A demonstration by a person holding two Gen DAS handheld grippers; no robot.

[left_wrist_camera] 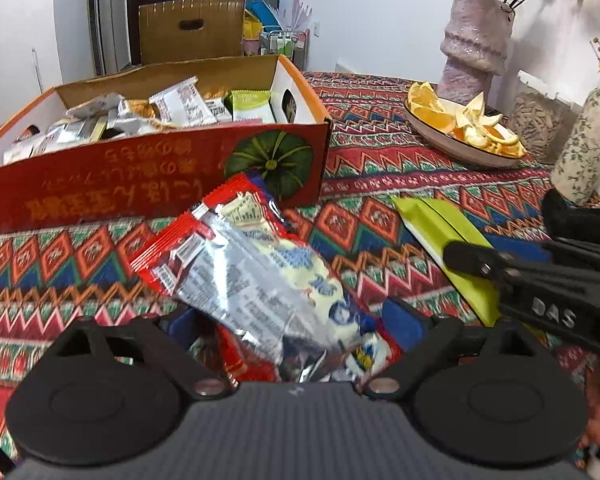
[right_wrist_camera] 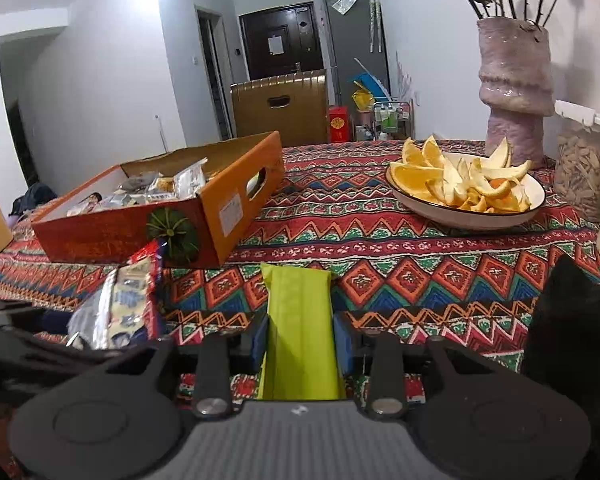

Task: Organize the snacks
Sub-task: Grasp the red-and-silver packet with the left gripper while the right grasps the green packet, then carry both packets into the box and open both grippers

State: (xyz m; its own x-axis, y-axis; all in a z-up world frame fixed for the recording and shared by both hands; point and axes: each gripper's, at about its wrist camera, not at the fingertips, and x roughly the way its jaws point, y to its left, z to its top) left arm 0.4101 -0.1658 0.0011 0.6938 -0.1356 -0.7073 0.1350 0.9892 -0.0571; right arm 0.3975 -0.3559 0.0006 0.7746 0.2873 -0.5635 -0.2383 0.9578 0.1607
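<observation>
The red-and-silver snack packet (left_wrist_camera: 256, 280) sits pinched between the blue pads of the left gripper (left_wrist_camera: 296, 332), held above the patterned tablecloth (left_wrist_camera: 380, 168). It looks light, crinkly and soft, with slick foil, so a hold across its flat middle should serve better than one at a sealed edge. The green packet (right_wrist_camera: 300, 328) is flatter and seems a little stiffer; the right gripper (right_wrist_camera: 300, 340) has its pads closed against its long sides, low over the cloth. From the left wrist view, the cardboard snack box (left_wrist_camera: 152, 176) lies at about eleven o'clock, already holding wrapped snacks. The plate of orange wedges (left_wrist_camera: 464, 128) is at two o'clock, and the pink vase (left_wrist_camera: 476, 40) stands beyond it.
</observation>
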